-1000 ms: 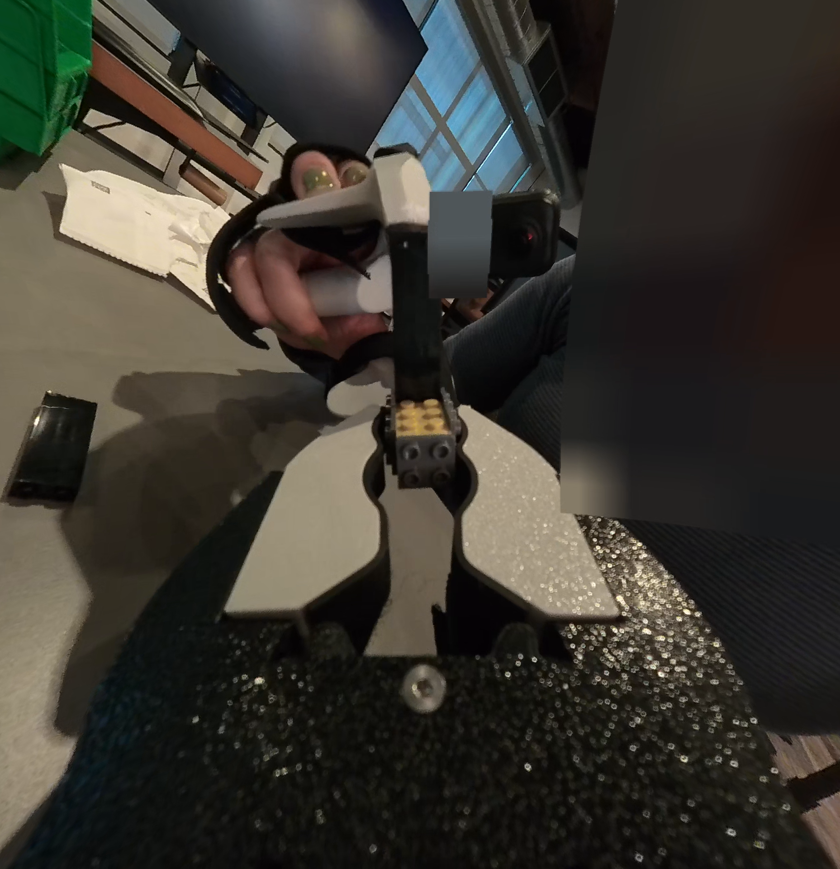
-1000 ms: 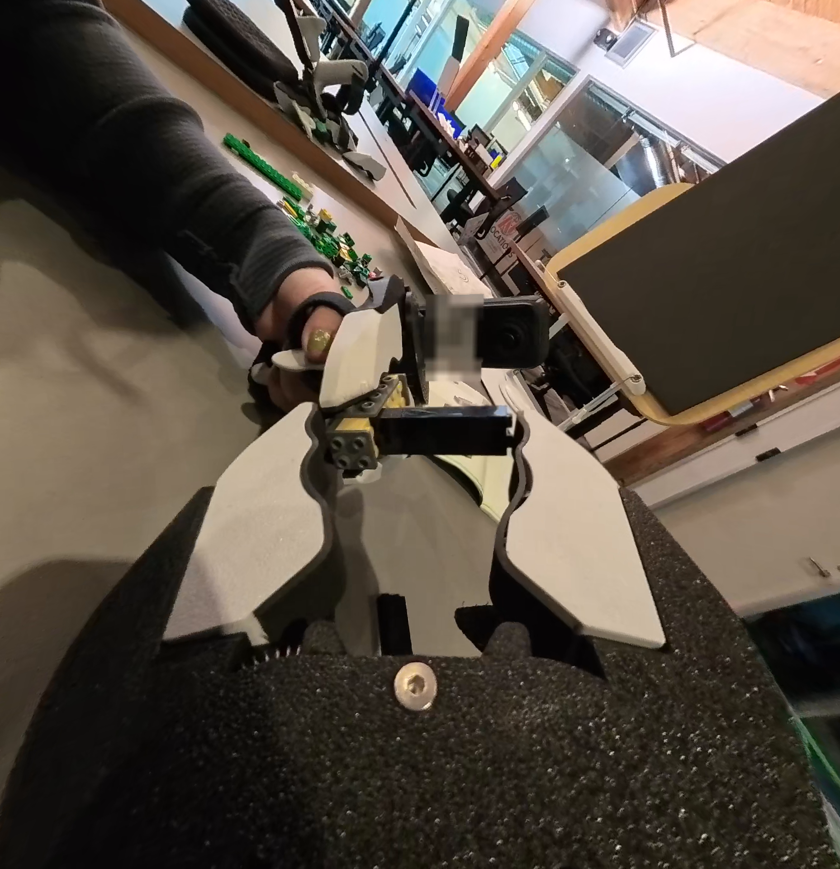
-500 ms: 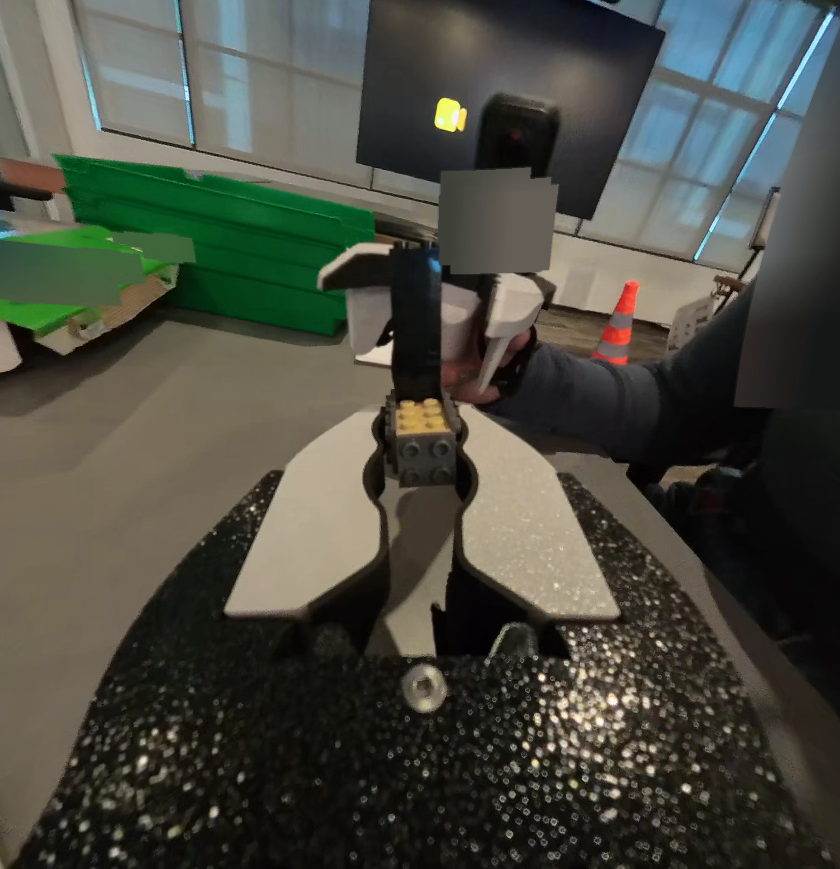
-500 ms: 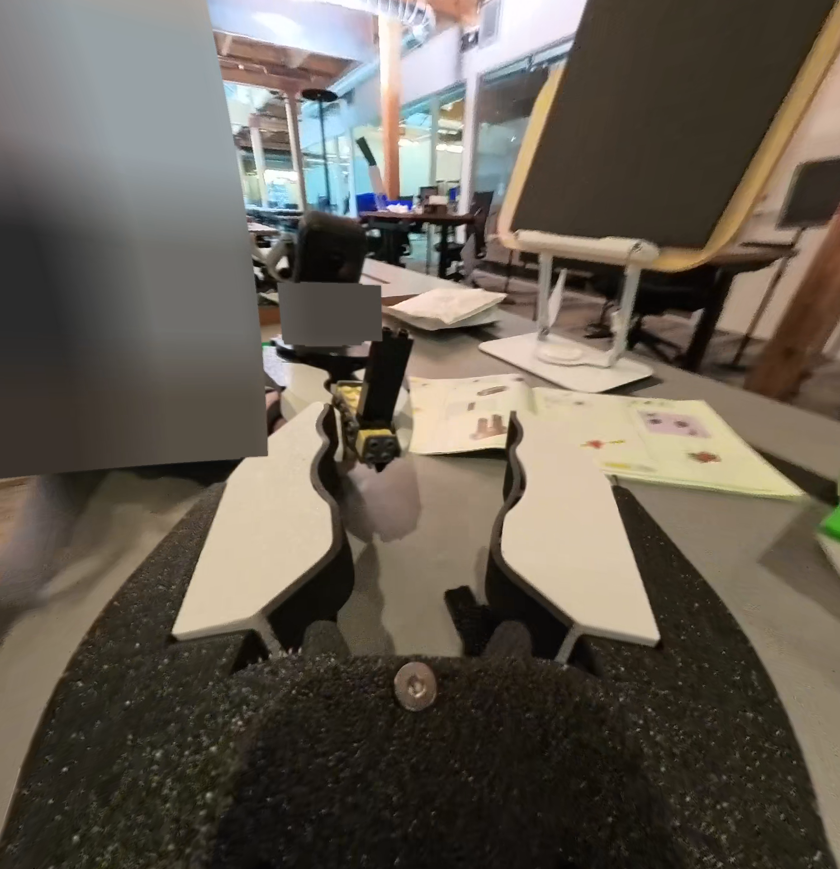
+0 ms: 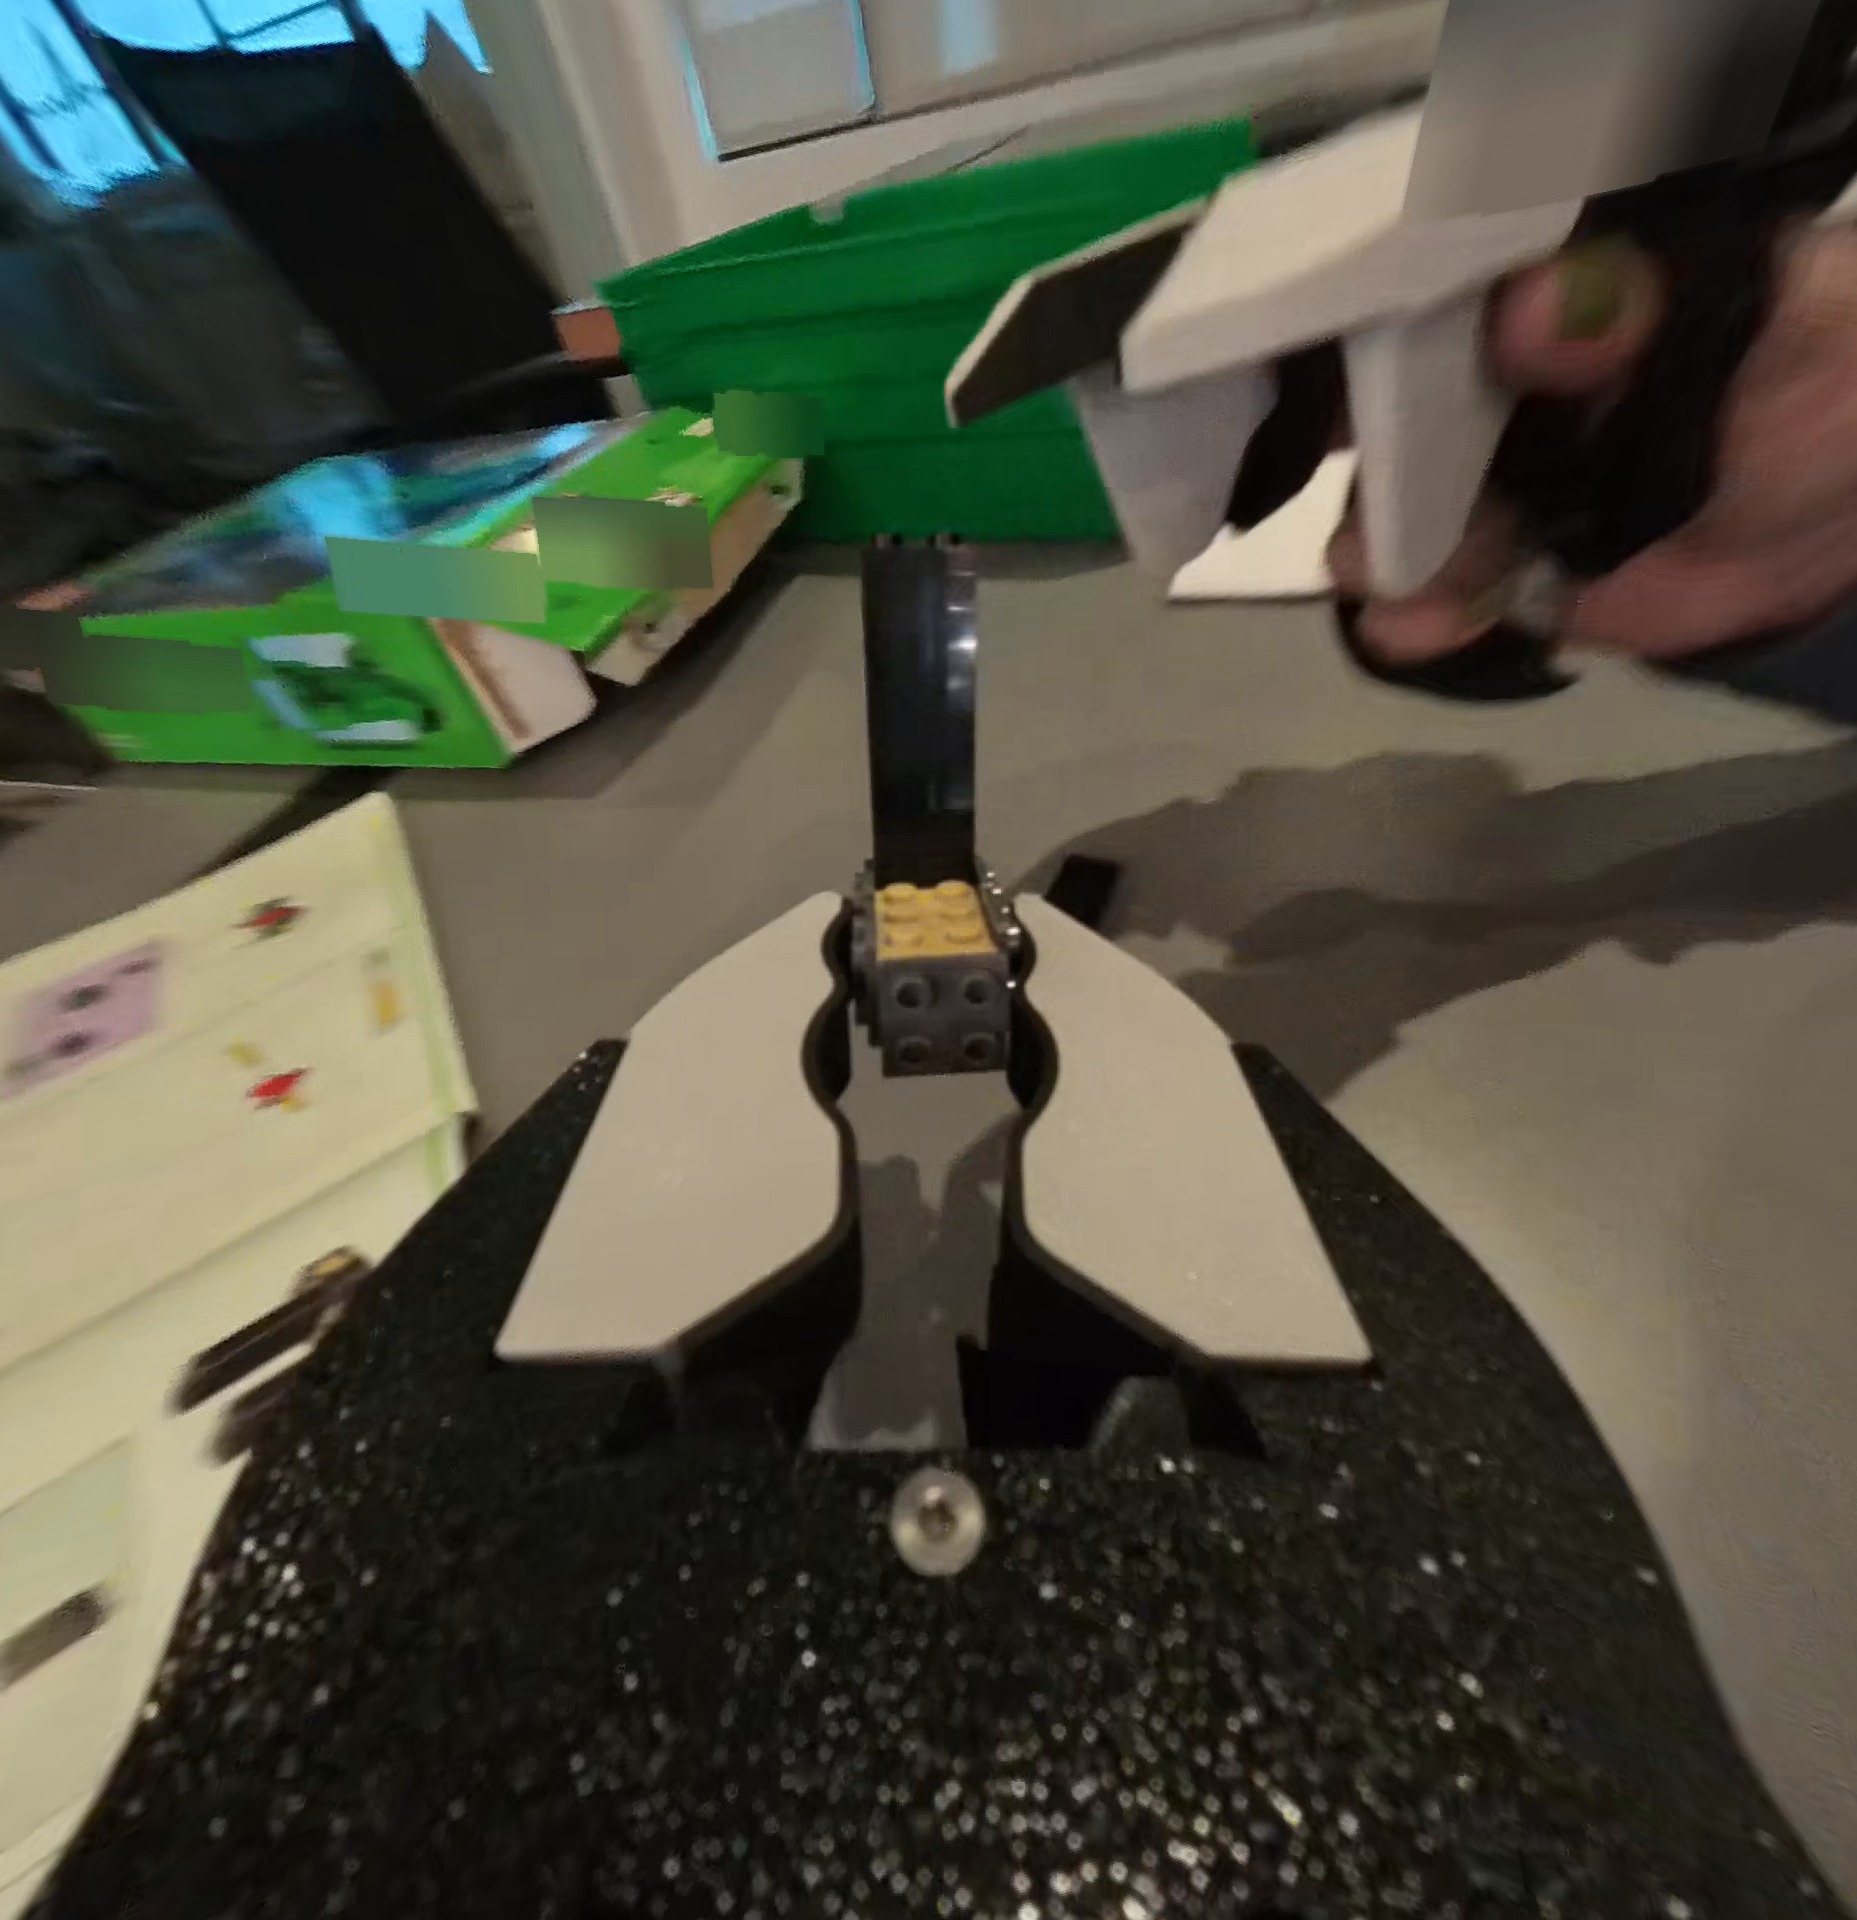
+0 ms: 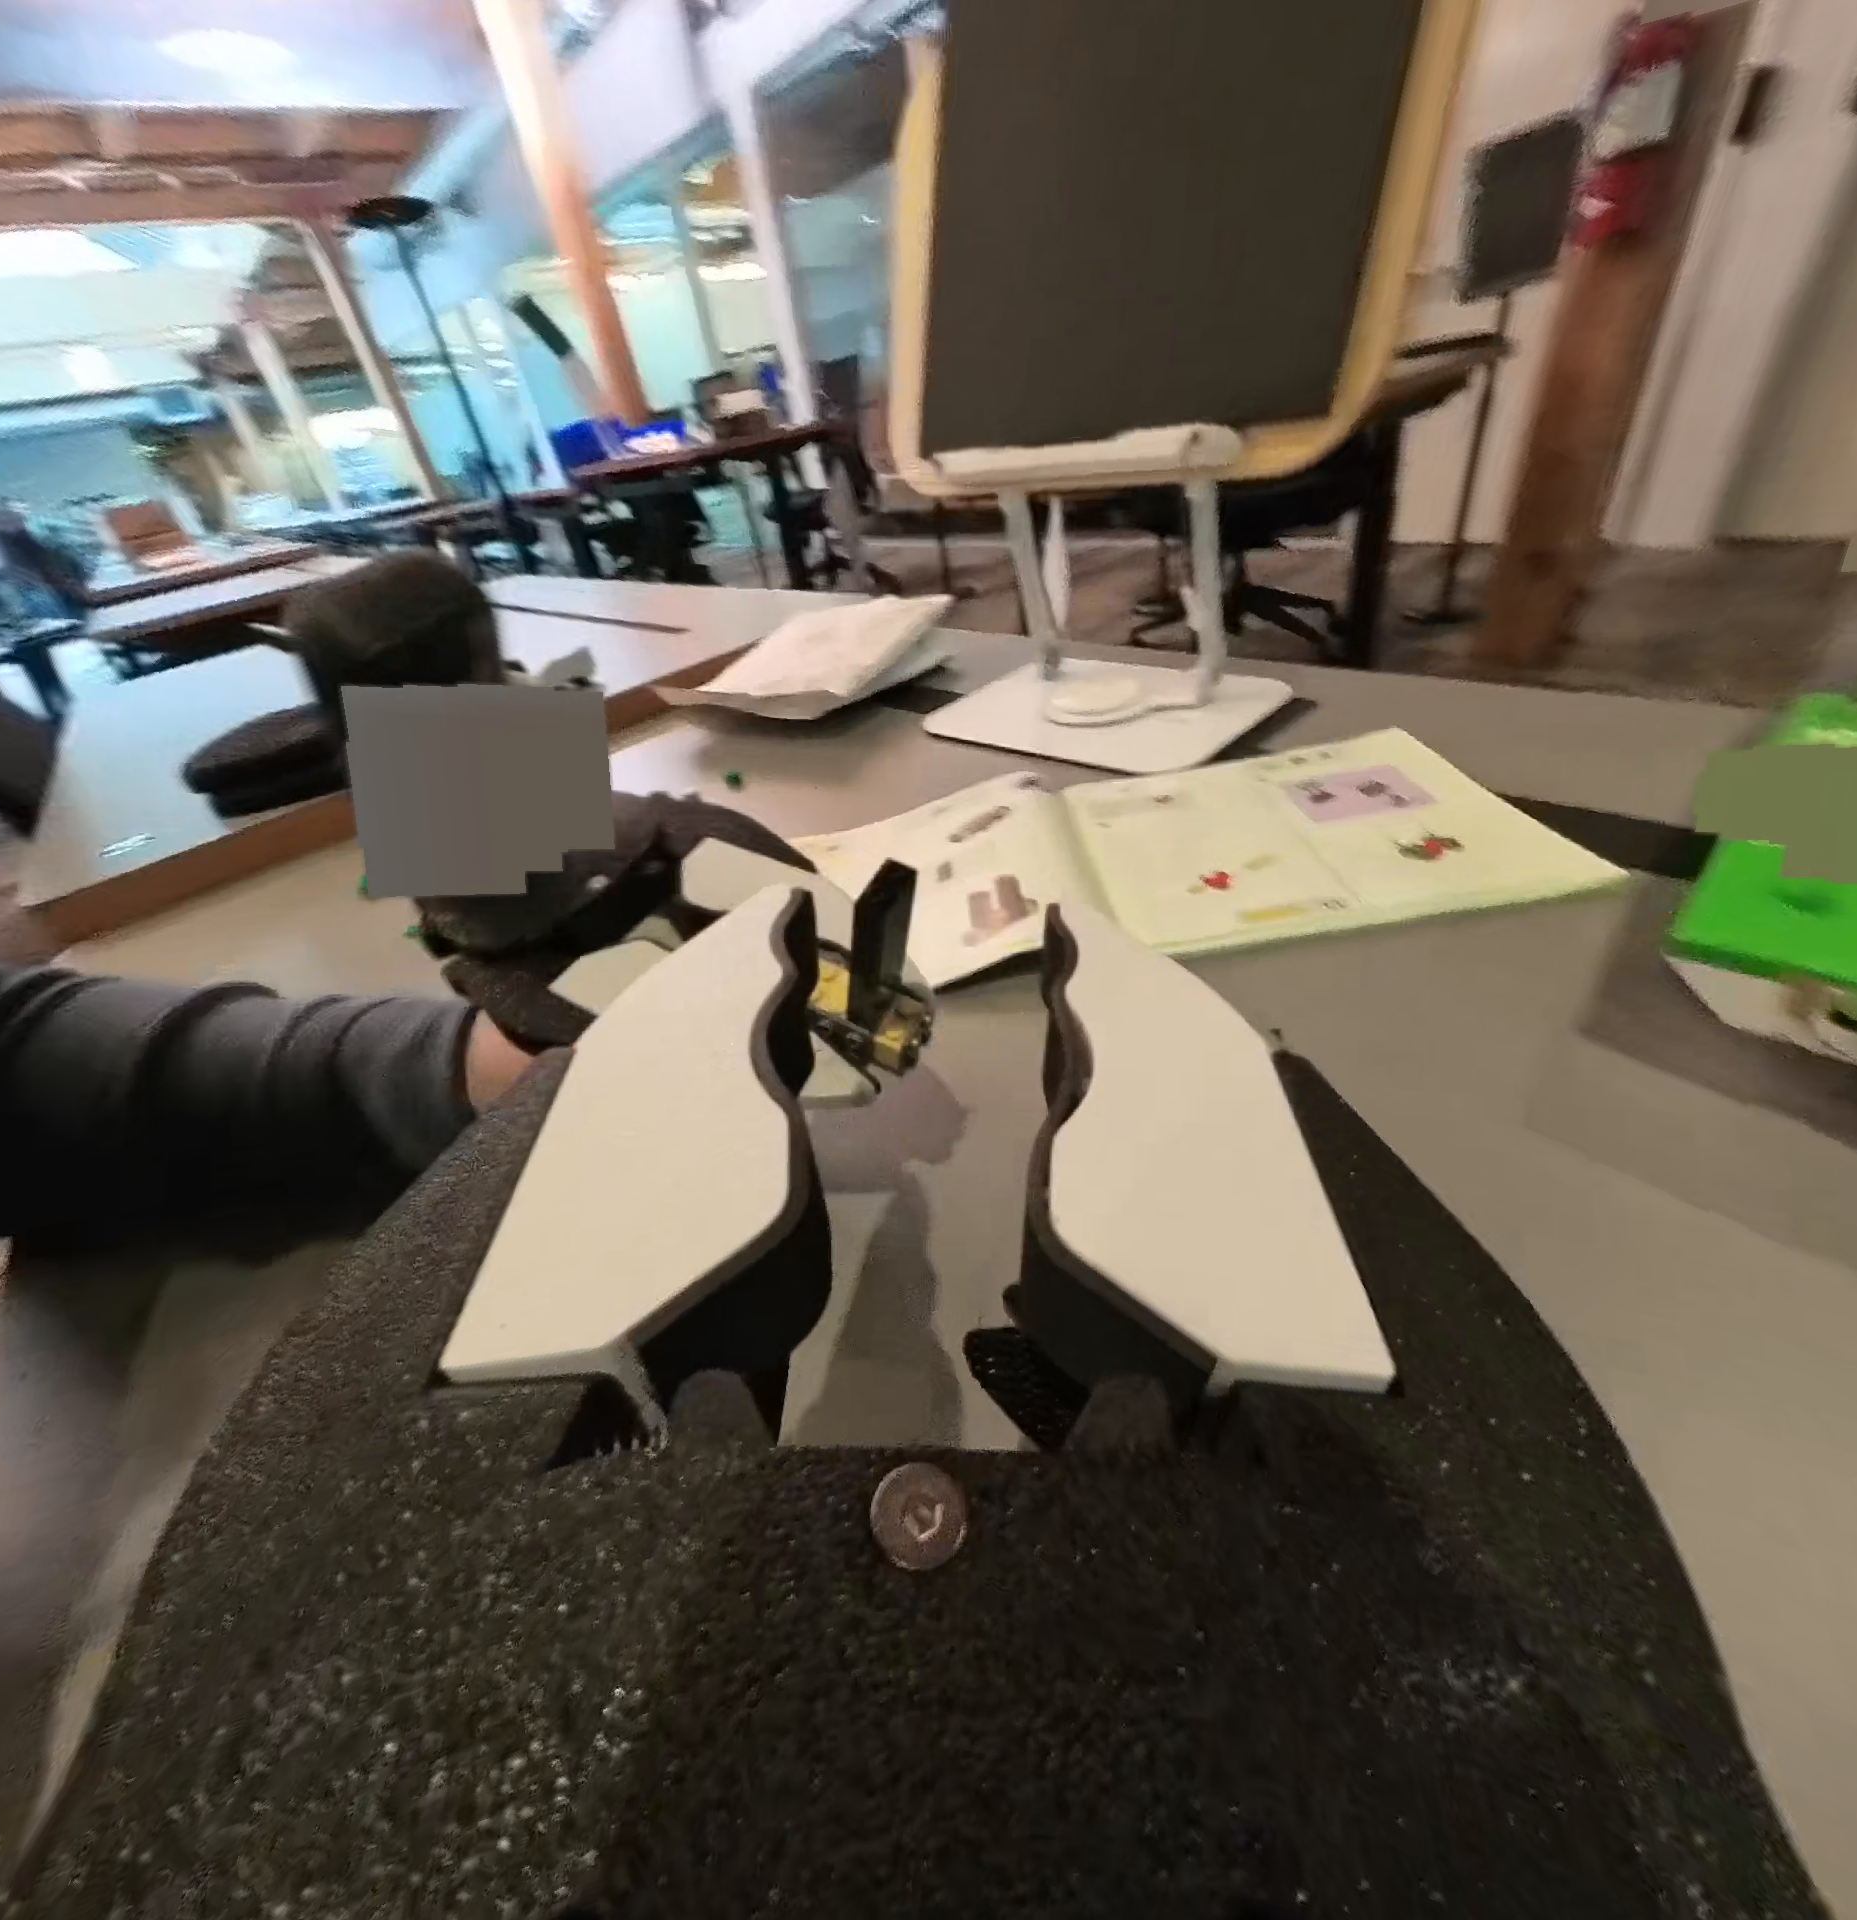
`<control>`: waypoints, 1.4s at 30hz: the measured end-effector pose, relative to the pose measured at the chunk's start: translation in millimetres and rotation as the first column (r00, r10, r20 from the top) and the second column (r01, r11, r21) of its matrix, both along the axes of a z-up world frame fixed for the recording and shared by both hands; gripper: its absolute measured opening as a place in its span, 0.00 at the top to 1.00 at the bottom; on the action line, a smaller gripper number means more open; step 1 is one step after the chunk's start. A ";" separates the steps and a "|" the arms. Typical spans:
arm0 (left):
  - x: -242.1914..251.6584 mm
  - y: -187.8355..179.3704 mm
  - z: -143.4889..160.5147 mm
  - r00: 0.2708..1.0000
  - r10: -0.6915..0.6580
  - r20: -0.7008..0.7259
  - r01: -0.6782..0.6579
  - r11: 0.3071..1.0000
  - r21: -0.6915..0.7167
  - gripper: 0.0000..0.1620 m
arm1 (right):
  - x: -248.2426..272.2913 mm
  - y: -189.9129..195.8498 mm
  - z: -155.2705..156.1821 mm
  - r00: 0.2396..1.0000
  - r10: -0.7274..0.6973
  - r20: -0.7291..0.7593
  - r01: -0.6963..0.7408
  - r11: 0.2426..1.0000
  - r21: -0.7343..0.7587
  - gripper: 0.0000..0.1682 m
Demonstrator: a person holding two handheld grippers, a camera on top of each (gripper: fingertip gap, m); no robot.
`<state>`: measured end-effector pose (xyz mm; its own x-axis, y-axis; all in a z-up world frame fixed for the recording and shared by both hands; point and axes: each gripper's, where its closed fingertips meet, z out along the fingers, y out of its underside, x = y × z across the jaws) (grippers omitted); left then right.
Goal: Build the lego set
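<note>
— Where's the build right now?

— Pinched in the left gripper (image 5: 929, 997): its fingers are clamped narrow on the lego assembly (image 5: 934, 987), a grey-and-tan block held off the tabletop (image 5: 1526, 1195), with a black piece (image 5: 919, 707) standing straight out ahead along the fingers.

— And the other one?

— The right gripper (image 6: 919, 997) is spread wide, holding nothing. The assembly lies just ahead, left of its gap, near the left finger, its black piece upright. The right would close across it, I'd guess.

— Any boxes?

— A green lego box (image 5: 384, 623) beyond the open instruction booklet (image 6: 1267, 842); I can't see inside.
</note>
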<state>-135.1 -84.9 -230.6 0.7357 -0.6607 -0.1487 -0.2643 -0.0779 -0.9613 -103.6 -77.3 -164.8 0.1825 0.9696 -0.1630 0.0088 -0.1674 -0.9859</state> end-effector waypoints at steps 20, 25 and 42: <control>-1.7 -1.3 2.4 0.816 0.254 -0.520 -0.016 0.908 0.419 0.84 | -13.9 -22.3 -39.9 0.905 0.054 0.422 -0.056 0.998 -0.007 0.94; 7.9 -2.3 -4.9 0.845 0.179 -0.504 0.021 0.930 0.366 0.69 | -5.2 -13.3 -45.9 0.855 0.043 0.516 -0.078 0.996 0.045 0.95; -46.6 15.2 6.2 0.965 0.233 -0.124 -0.207 0.960 0.190 0.64 | 6.8 39.2 -81.5 0.064 0.335 0.940 -0.895 0.436 -0.094 0.95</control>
